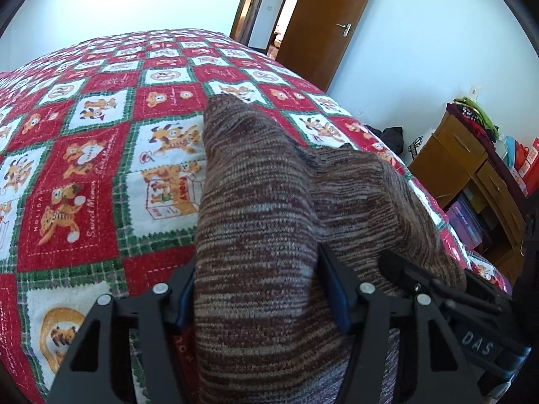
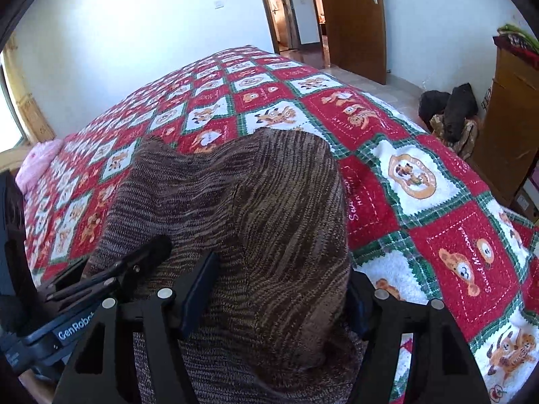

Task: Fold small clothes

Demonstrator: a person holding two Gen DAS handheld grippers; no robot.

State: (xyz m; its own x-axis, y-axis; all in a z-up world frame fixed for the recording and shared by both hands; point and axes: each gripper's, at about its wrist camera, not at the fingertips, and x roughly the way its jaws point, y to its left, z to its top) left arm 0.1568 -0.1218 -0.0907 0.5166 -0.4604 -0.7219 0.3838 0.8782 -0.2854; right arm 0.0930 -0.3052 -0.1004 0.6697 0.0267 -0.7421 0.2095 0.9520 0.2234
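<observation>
One brown striped knit sweater (image 1: 256, 222) lay bunched on the red checked cartoon blanket (image 1: 77, 175). The left gripper (image 1: 261, 289) and the right gripper (image 2: 279, 296) each pointed down and pinched a thick fold. Only the right view showed a pink cloth (image 2: 37, 165).

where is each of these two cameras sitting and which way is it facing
Left wrist view: sits on the left gripper, looks forward and down over the brown knit garment bunched between its fingers, toward the bedspread and door; the right gripper shows at right.
Right wrist view: sits on the right gripper, facing likewise; the garment fills its fingers, the left gripper shows at left.
Shared: garment, bedspread, door, each other's gripper.
</observation>
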